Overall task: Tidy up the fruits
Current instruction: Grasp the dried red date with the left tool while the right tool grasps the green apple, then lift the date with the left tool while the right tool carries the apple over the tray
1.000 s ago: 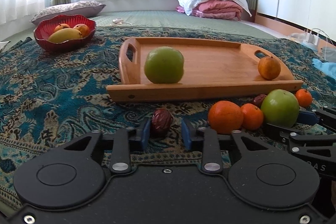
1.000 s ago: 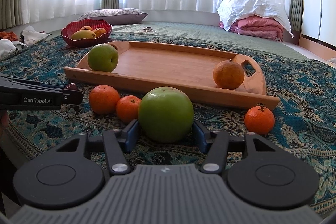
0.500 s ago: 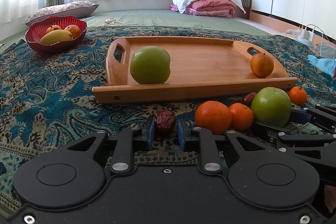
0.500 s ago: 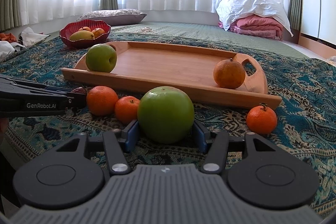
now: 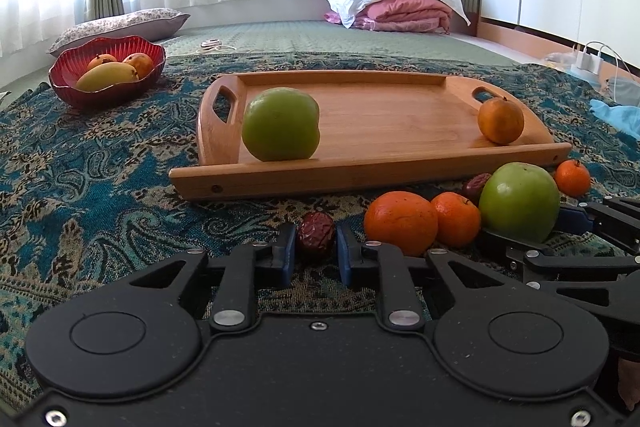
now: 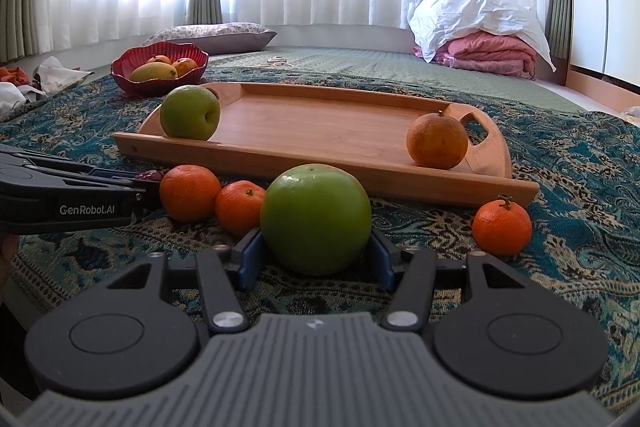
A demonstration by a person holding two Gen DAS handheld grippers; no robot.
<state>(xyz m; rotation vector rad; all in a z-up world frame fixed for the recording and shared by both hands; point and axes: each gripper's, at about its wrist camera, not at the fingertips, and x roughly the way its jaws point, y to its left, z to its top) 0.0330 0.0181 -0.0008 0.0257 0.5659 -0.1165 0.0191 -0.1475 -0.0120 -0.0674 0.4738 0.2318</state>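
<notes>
My left gripper [image 5: 316, 249] is shut on a dark red date [image 5: 317, 234], just above the patterned cloth. My right gripper [image 6: 316, 255] is shut on a big green apple [image 6: 316, 219], which also shows in the left wrist view [image 5: 519, 201]. A wooden tray [image 5: 360, 175] lies beyond, with a green apple [image 5: 281, 129] at its left and an orange [image 5: 501, 120] at its right. Two oranges [image 5: 401, 222] [image 5: 456, 219], a second date [image 5: 476, 185] and a small mandarin [image 5: 572, 178] lie on the cloth in front of the tray.
A red bowl [image 5: 106, 89] with mangoes stands at the back left. A grey pillow [image 5: 124, 25] and folded pink bedding [image 5: 400, 11] lie far back. Cables and a blue cloth [image 5: 616, 113] are at the right. My left gripper's side shows in the right wrist view [image 6: 68, 199].
My left gripper's jaws have closed on the date, and the gripper has lifted a little with it. The right gripper stays shut on the green apple.
</notes>
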